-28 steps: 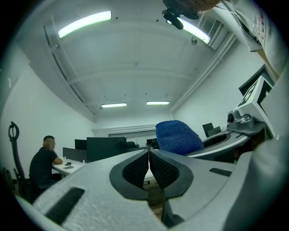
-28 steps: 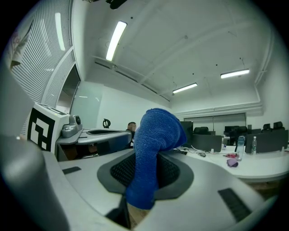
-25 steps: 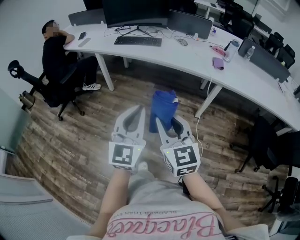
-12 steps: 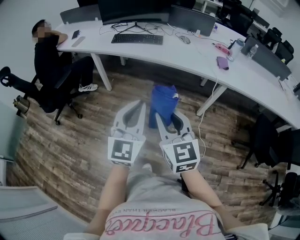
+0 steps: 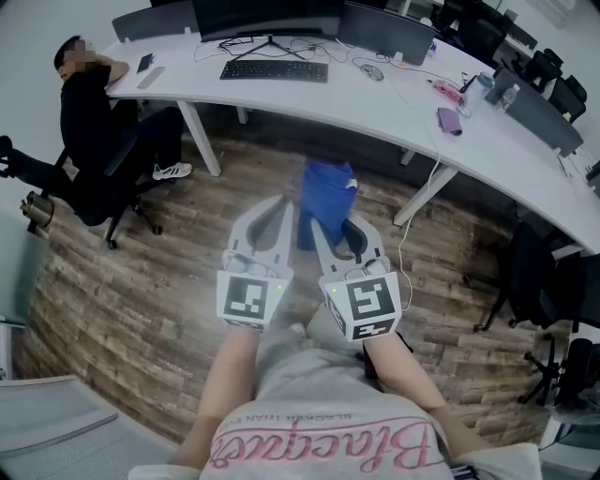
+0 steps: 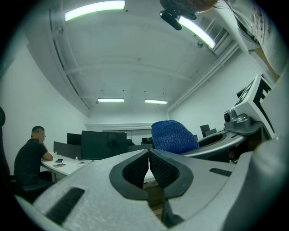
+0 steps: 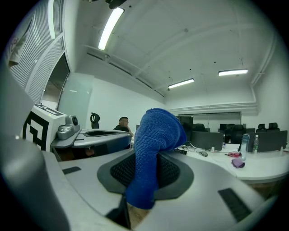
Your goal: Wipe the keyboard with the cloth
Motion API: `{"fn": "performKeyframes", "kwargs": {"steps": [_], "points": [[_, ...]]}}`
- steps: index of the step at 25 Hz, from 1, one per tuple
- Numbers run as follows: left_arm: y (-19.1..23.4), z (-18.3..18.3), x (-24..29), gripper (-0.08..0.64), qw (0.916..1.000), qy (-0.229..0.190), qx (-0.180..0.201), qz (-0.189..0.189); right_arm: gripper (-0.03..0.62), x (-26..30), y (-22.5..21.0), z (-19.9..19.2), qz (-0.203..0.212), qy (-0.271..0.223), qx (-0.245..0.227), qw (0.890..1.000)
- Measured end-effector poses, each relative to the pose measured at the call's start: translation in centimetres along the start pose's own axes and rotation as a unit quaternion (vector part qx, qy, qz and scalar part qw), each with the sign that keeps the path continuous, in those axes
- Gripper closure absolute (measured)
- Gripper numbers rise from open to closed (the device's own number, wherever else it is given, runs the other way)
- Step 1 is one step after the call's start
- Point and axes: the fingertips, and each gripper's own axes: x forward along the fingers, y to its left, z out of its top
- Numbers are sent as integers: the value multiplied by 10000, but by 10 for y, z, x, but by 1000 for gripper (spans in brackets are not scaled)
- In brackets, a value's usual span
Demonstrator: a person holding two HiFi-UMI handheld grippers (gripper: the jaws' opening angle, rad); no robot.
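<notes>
The wiping has not begun; as far as the views show, only the pick-up of the cloth is done. The right hand-held gripper [image 5: 330,232] is clamped on the blue cloth [image 5: 326,199], which bunches above the jaw tips and droops over them toward 12 o'clock in the head view. In the right gripper view the cloth [image 7: 151,153] runs down between the two dark pads, pinched there, with its free end rounded over the top. The left hand-held gripper [image 5: 278,210] sits just beside the right one, at its 9 o'clock; its jaws are together, pad against pad, with nothing between them, as the left gripper view shows [image 6: 149,155]

Both are held out over the wooden floor [image 5: 141,281], well apart from the work. The keyboard [image 5: 274,70] lies on the white counter [image 5: 394,112] at about 11 o'clock from the grippers, in front of a dark monitor [image 5: 267,17]. A person [image 5: 89,103] sits at the counter's end, at roughly 10 o'clock

What is left, in my judgement, is nearly everything: walk up to the counter, bring the cloth down onto the keys, and pass it across them. The left hand-held gripper is free and could steady the keyboard during the strokes
</notes>
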Motion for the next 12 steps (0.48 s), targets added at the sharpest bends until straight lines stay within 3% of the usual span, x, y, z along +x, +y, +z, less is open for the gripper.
{"fn": "performKeyframes", "kwargs": {"steps": [12], "points": [[25, -9, 39, 554, 10000, 26, 38, 64, 499, 39, -19, -4, 49, 2, 16, 10000]]}}
